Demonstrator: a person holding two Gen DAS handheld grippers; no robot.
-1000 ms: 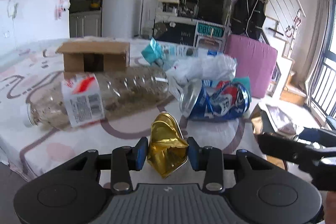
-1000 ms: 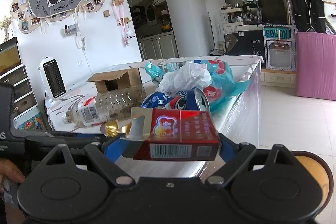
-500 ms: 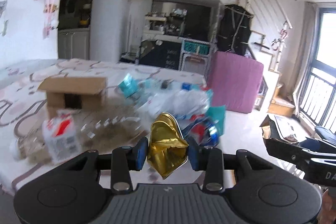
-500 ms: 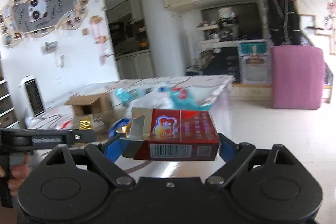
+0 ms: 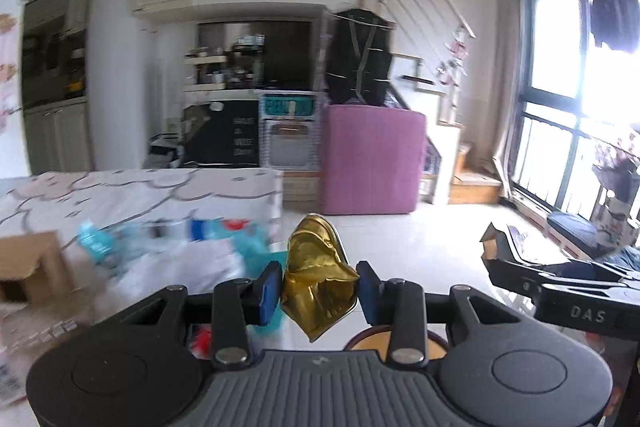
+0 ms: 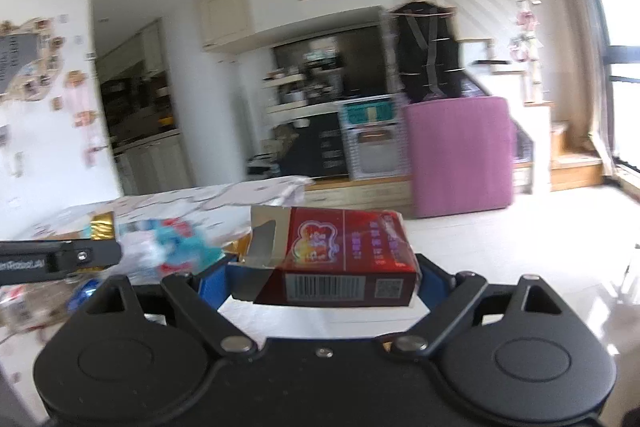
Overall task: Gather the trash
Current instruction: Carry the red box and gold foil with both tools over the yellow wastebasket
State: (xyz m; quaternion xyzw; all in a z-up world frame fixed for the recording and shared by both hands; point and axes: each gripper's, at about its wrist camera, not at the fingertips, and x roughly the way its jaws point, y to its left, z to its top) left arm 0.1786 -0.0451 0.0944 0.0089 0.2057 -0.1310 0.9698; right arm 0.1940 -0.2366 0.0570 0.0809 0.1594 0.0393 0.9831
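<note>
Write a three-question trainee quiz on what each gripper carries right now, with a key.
1. True or false: the left gripper is shut on a crumpled gold foil wrapper.
2. Which item does the right gripper grip? A. a blue drink can B. a red cardboard carton with a barcode C. a clear plastic bottle
3. Fill in: the brown cardboard box rests on the ____ with the patterned white cloth.

Key: 1 true. 2 B. 3 table.
</note>
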